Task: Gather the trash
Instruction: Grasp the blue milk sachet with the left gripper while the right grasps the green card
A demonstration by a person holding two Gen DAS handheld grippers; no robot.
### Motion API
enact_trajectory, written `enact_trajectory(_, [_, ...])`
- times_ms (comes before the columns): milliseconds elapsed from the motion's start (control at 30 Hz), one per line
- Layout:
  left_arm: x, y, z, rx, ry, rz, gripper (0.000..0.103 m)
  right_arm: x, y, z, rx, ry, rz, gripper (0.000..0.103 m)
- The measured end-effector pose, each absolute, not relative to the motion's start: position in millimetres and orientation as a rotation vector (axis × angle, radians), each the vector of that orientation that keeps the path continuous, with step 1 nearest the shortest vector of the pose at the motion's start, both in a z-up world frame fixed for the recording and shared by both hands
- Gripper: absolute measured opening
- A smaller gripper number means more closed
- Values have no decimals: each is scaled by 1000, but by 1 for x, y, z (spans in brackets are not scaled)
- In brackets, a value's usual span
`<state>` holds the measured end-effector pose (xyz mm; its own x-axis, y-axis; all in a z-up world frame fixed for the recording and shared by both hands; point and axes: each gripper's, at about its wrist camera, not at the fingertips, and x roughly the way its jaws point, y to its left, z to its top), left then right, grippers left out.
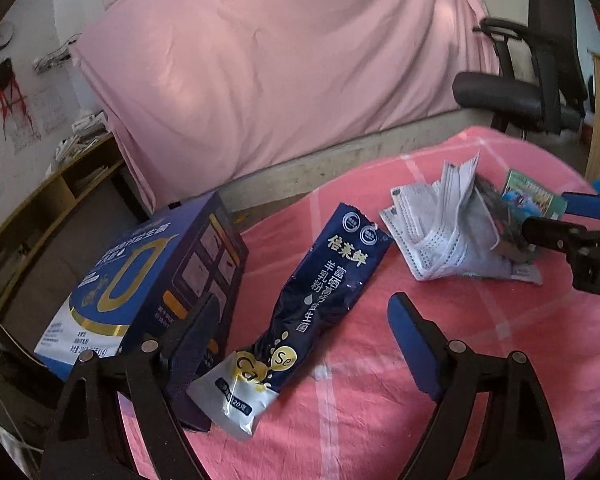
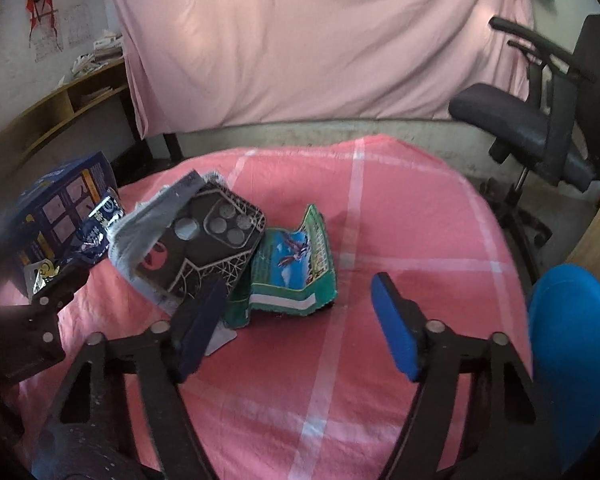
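Pink checked cloth [image 2: 400,216] is covering the table, and everything is being placed against the dark blue foil sachet [image 1: 320,308] lying lengthwise on it. The left gripper [image 1: 300,320] is hovering right over that sachet, jaws spread wide, one blue pad on either side of it and neither one pressing; nothing is being gripped. Just left of the sachet, touching its lower end, a blue carton [image 1: 140,280] is standing at the table edge. To the sachet's right, a little apart, grey face masks [image 1: 440,232] are lying in a loose heap. On the far side of that heap from the sachet, a black phone case [image 2: 212,248] with a web pattern is resting tilted on the masks, and just beyond it a torn green packet [image 2: 296,264] is lying open on the cloth. The right gripper [image 2: 296,324] is hanging above the packet's near edge, jaws standing released and empty, the left pad close by the phone case, the right pad over bare cloth. Far right of the sachet, at the table's edge, a round blue thing [image 2: 572,340] is showing; what it is I cannot tell. Behind the table a pink sheet [image 1: 280,60] is hanging, with a black office chair [image 2: 540,120] to its right.
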<state>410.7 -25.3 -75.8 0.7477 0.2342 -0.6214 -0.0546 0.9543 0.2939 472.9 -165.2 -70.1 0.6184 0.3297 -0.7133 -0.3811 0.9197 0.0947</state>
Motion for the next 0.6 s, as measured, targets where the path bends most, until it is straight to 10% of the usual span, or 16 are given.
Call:
enact_trajectory(133, [414,-25,-85,307,736,139,78,475,-169,-72,-38,824,429,73])
enact_trajectory(200, [418,-28,-89,307,772,111,51,475,-171,-72,-25,827,435,65])
enact_trajectory(267, [422,-29,-94,312,802,108,49,474,-173,-71,-14,823,442,59])
enact_trajectory(600, [416,-18,-89,270,785,121,7,464,-174,-65,-1,796,455,53])
